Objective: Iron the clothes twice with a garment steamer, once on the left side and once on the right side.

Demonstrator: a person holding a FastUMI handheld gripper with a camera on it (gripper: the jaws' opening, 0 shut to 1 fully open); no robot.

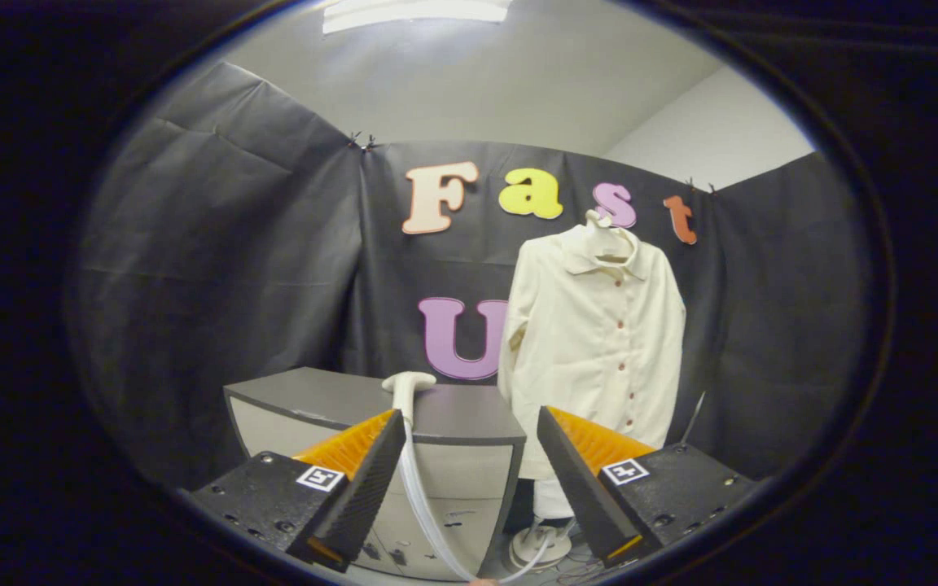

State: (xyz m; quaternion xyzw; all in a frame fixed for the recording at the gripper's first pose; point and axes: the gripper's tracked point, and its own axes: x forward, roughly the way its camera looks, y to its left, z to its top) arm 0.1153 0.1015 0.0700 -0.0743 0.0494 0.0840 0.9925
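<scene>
Since nothing has been picked up yet, the gripper [469,480] is held wide open with nothing between its two fingers. They are aimed at the grey cabinet [314,399] just ahead. On its top the steamer head [408,384] is laid, white and curved, with its hose [420,496] hanging down the cabinet's front to the steamer base [536,547] on the floor. It seems to be left up there so it can be reached and grabbed with ease — the handle sits just beyond the fingers, a little nearer the left one.

Beyond the right finger a cream shirt [595,334] is hung on a hanger [603,232] against the black wall. It is kept hanging, most likely so steam can be run down its left side and then its right side. Its buttons are done up and the front is turned toward the gripper. The steamer head looks to be the thing to be taken first — no ironing is judged to have begun.
</scene>
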